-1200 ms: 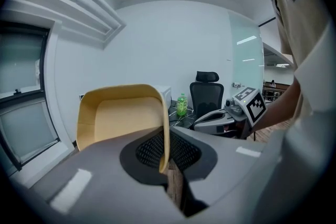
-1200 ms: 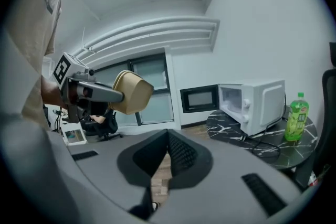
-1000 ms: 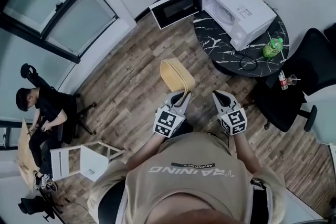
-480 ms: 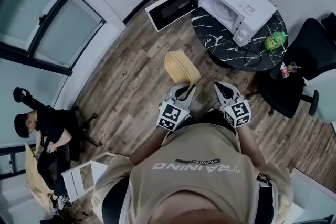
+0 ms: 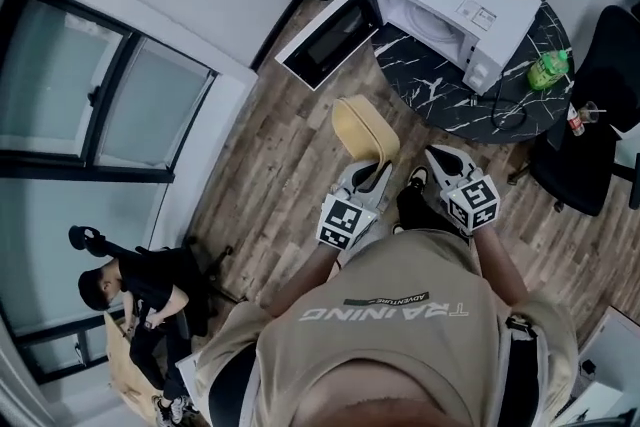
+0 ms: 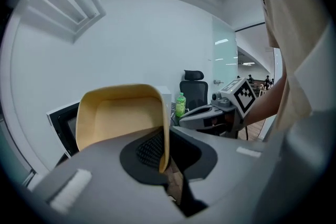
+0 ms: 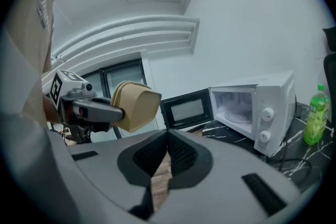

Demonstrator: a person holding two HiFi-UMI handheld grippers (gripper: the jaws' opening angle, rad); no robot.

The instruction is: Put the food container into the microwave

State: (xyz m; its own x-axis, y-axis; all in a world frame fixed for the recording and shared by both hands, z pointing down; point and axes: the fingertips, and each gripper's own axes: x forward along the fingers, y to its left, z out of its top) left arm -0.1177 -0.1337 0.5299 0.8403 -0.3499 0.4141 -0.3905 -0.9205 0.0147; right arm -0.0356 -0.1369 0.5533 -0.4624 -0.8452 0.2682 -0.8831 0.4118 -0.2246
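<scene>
Food container (image 5: 363, 122) nearer microwave (image 5: 455, 10), long axis toward it, in left claw (image 5: 372, 173)

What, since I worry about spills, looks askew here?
The tan plastic food container is tipped on its side, pinched by one wall in the left gripper, not level. Its inside looks empty; no spill shows.

- The microwave (image 5: 455, 0) sits on the table (image 5: 430, 80), its door open to the left.
- A bottle (image 5: 547, 68) stands on the table, right of the microwave, with a chair (image 5: 590, 115) beyond.
- The container (image 5: 365, 127), in the left gripper (image 5: 375, 169), hangs before the table.
- The right gripper (image 5: 432, 155) is beside it.
</scene>
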